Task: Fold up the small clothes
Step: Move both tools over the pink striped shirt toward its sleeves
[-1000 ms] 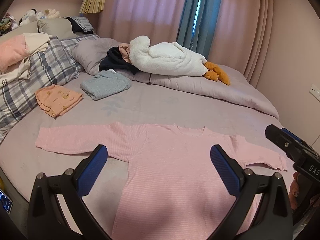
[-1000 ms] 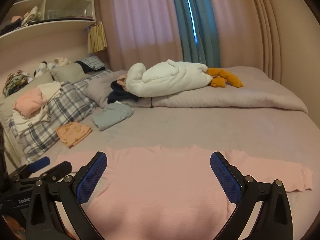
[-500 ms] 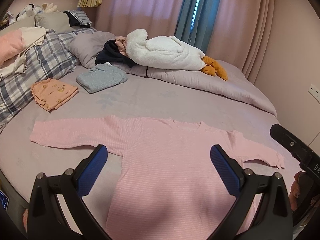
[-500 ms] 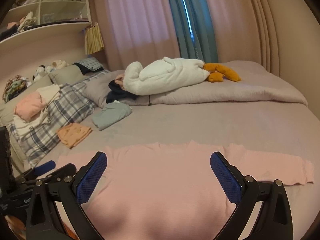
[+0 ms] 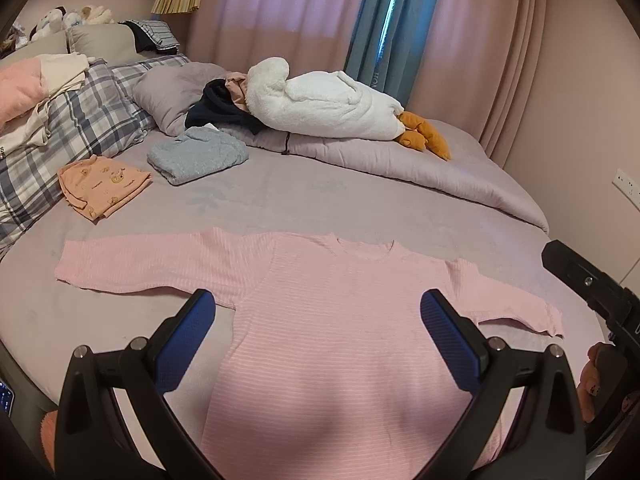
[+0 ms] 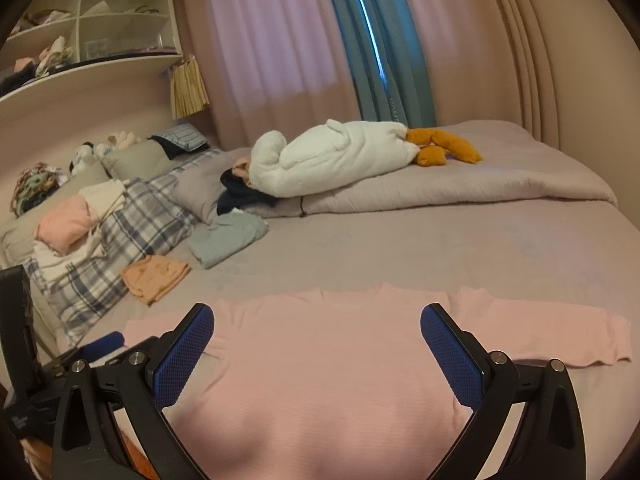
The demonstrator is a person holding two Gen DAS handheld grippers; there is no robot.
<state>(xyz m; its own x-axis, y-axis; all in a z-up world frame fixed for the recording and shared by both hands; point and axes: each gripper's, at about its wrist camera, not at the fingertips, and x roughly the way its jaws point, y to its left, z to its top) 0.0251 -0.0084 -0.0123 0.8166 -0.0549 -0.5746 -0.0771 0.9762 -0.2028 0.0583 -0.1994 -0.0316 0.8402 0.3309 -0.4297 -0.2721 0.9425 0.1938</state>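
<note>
Both views have edged back from the pink shirt (image 5: 344,320); left hand-held gripper (image 5: 318,330) and right hand-held gripper (image 6: 316,344) hover spread wide, empty, above it.

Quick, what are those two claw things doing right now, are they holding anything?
Left gripper: open, holding nothing, above the pink shirt.
Right gripper: open, holding nothing, above the same shirt.
</note>
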